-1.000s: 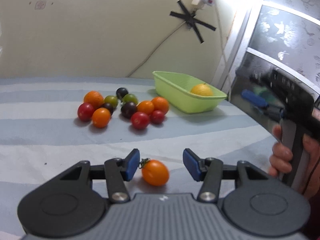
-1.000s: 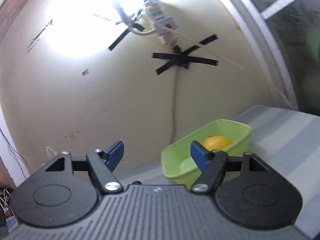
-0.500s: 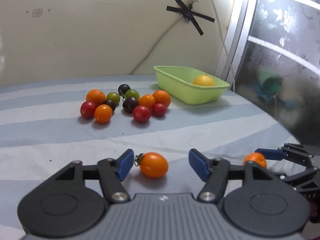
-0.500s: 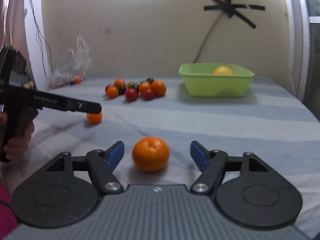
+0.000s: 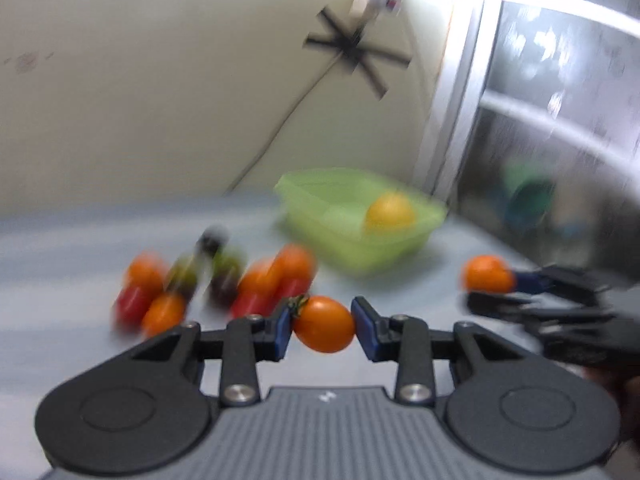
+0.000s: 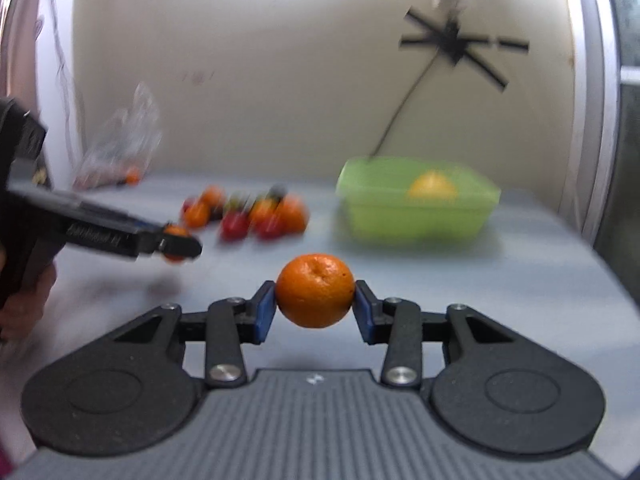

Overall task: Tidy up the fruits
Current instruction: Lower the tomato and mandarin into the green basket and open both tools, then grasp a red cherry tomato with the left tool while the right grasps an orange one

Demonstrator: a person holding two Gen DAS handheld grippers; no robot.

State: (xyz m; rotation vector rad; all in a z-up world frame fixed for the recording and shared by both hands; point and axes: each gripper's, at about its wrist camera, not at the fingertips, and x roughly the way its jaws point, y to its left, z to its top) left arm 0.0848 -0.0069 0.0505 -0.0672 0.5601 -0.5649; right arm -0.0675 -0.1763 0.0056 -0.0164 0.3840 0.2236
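My left gripper is shut on an orange cherry tomato with a green stem, lifted above the striped cloth. It also shows in the right wrist view. My right gripper is shut on a small orange, held above the cloth; it shows in the left wrist view at the right. A green tub stands at the back right with one yellow-orange fruit inside. A pile of red, orange and dark tomatoes lies left of the tub.
A clear plastic bag with small fruit lies at the far left by the wall. A cable runs down the wall behind the tub. A metal-framed glass panel borders the right side.
Both grippers have closed on their fruits and lifted them off the cloth. Both views now blur with motion toward the tub.
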